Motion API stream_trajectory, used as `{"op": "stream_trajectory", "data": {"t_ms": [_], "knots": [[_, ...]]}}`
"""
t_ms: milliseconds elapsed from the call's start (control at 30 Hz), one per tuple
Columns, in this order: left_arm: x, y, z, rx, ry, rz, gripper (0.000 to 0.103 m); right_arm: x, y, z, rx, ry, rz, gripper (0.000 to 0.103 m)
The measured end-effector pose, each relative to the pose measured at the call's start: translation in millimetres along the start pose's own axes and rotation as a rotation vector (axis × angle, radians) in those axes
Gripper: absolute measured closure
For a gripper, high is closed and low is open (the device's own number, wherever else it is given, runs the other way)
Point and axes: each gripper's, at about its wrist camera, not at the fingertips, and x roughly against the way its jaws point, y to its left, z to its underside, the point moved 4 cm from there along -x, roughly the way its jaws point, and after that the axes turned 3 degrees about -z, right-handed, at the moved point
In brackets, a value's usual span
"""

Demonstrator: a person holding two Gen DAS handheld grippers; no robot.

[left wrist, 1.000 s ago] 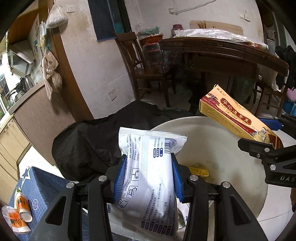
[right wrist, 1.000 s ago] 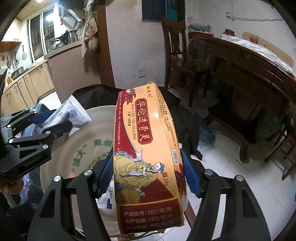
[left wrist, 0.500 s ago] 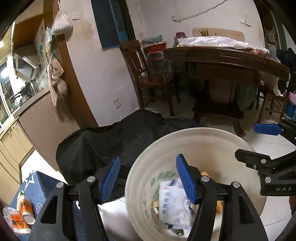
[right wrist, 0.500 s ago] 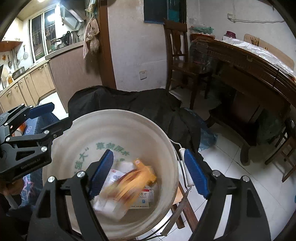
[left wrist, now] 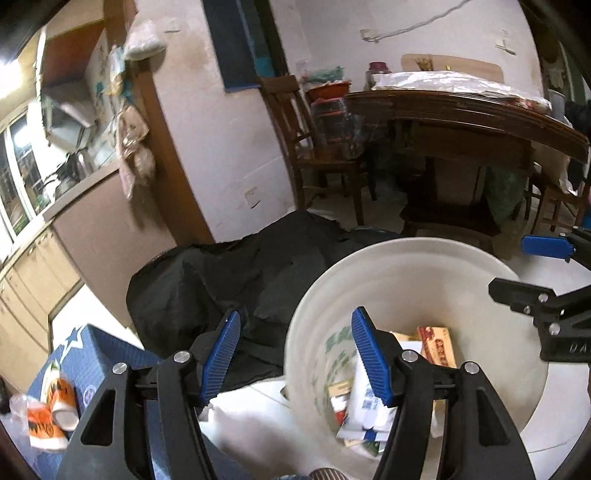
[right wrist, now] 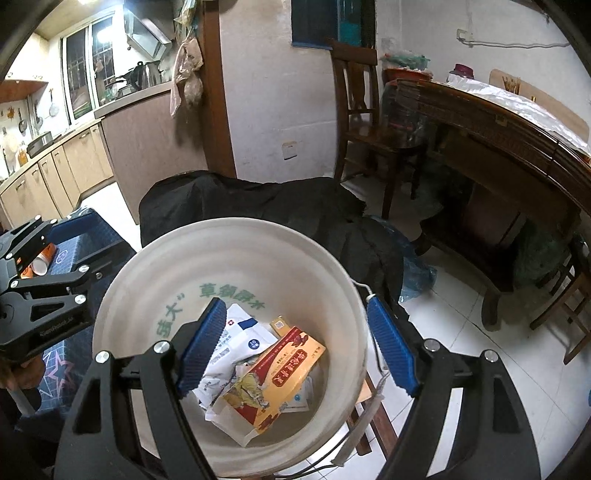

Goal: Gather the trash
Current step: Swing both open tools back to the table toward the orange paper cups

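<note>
Both wrist views look steeply down, close, sharing the bucket.

You see orange-and-red cardboard medicine box lying tilted atop white printed plastic pouch, both at bottom of round cream plastic bucket with green lettering inside.

White plastered wall straight ahead, socket low on it, dark blue panel up top. Wooden chair against it. Long dark wooden table ahead-right, white cloth on top. White tiled floor to the right. Ahead-left: brown door post, kitchen counter with beige cabinets, bright window. Black cloth heap just ahead on the floor.
</note>
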Motion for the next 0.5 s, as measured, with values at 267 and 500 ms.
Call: {"op": "stream_trajectory", "data": {"t_ms": [267, 500], "knots": [[6, 59, 42, 0.112, 0.062, -0.052, 0.039, 4, 38, -3, 0.061, -0.024, -0.058, 0.028], [21, 136, 79, 0.200, 0.100, -0.129, 0.031, 19, 99, -19, 0.139, -0.095, -0.155, 0.028]]}}
